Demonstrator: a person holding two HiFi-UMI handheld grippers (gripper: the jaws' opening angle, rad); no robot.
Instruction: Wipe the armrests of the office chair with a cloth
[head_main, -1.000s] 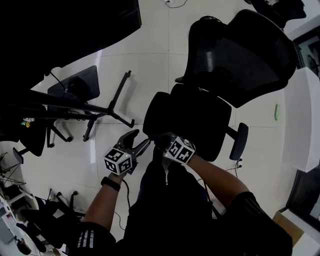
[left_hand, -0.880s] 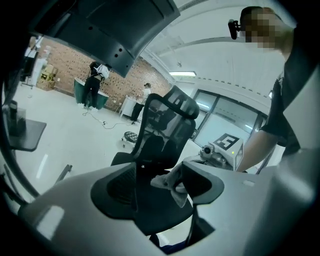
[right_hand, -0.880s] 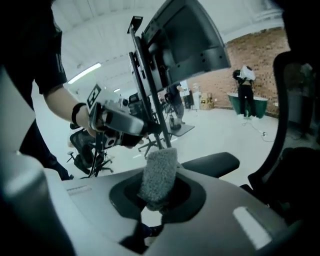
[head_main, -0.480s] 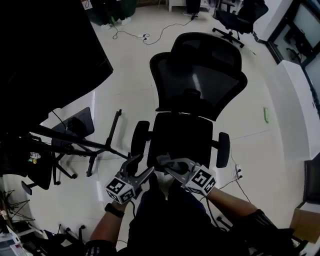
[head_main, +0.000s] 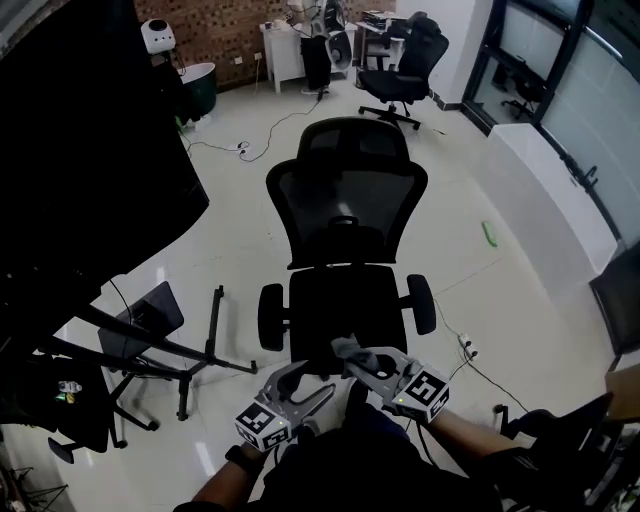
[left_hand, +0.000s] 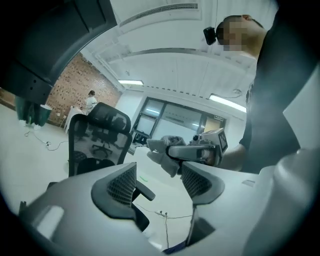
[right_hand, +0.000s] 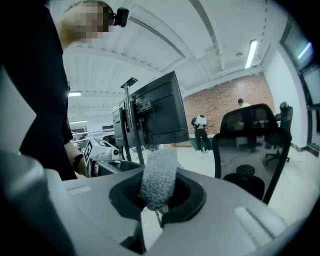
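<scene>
R gripper (head_main: 352, 356) fingers clenched on grey cloth (right_hand: 159, 175), cloth poking up past the tips. L gripper (head_main: 305, 385) fingers spread, nothing between. Both near front of chair (head_main: 345, 215) seat, apart from armrests (head_main: 271, 316).

The cloth (right_hand: 159, 175) clamped in your right hand-held gripper (right_hand: 157, 199) is a nubbly grey fabric, rough and matt. That gripper and your left hand-held gripper (left_hand: 157, 182) both have smooth, matt grey shells that look like plastic. The left one's pads (left_hand: 122, 185) are dark, with a fine ribbed grid. Ahead of you, the office chair (head_main: 345, 215) has a see-through black mesh back and a matt dark seat. Its armrests (head_main: 271, 317) are matt black and look like plastic. The floor (head_main: 500, 300) is pale and glossy, and the far wall (head_main: 230, 35) is rough brick.
</scene>
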